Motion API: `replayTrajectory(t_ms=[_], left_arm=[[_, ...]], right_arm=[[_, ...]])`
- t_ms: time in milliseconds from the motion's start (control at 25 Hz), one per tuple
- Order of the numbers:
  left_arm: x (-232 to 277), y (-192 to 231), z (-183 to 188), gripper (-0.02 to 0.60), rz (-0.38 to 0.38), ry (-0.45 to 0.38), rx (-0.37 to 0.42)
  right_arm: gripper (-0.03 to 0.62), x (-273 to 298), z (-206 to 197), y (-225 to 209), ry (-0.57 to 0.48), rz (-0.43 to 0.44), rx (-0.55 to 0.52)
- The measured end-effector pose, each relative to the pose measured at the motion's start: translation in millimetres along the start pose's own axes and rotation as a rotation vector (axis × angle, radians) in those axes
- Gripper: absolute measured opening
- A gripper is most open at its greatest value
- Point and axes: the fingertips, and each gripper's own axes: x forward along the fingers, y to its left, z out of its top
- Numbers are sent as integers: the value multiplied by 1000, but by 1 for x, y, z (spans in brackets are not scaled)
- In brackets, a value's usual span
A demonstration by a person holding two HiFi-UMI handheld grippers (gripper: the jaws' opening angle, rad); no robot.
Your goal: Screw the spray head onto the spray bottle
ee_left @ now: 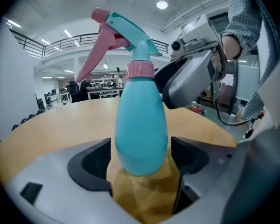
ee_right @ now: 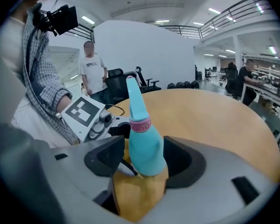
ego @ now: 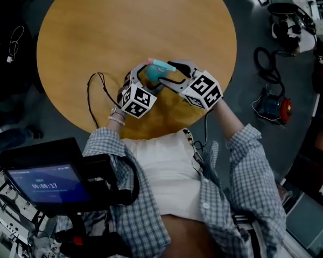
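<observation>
A turquoise spray bottle (ego: 151,73) sits between both grippers near the round table's front edge. Its spray head (ee_left: 126,36), with a pink trigger, sits on the neck above a pink collar (ee_left: 140,69). My left gripper (ee_left: 141,164) has its pads against the bottle's lower body (ee_left: 141,125) and holds it upright over the table. My right gripper (ee_right: 142,160) reaches in from the other side. Its jaws stand wide open around the bottle's body (ee_right: 144,146), with slim gaps at the pads. In the head view, the left gripper (ego: 144,71) and right gripper (ego: 169,74) meet at the bottle.
The round wooden table (ego: 97,36) stretches away beyond the grippers. A black cable (ego: 91,90) loops over its front left edge. An orange and blue tool (ego: 272,106) lies on the floor at the right. A person (ee_right: 91,69) stands beyond the table.
</observation>
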Motion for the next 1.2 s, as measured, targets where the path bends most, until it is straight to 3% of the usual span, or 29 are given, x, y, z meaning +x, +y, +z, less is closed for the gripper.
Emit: replayTrajectory(t_ms=[360,400,440,600,720,1000,1200], left_arm=[[-45,22,-24,394,96,15,-47],[-51,26,-27,368,116,17,-52],[-57,30,-29,287,137,18,-56],[-78,42,-37,105,212,1,-99],[-89,46,-41,6,245,1,-127],[-97,32,-31,6,227,-16,-105],[-94,27,-25,6,216,-27,-113]], right_arm=[[235,-31,-38,-17,-73,-170,147],[217,-34,-43,-17,-79,-201,153],[180,-36,-47,-17,-83,-235,154],[28,-38,-57,-13,-104,-342,156],[-5,-36,-60,-8,-114,-376,165],[-6,-37,-68,-3,-153,-438,230],[-6,-35,-72,0,-139,-435,239]])
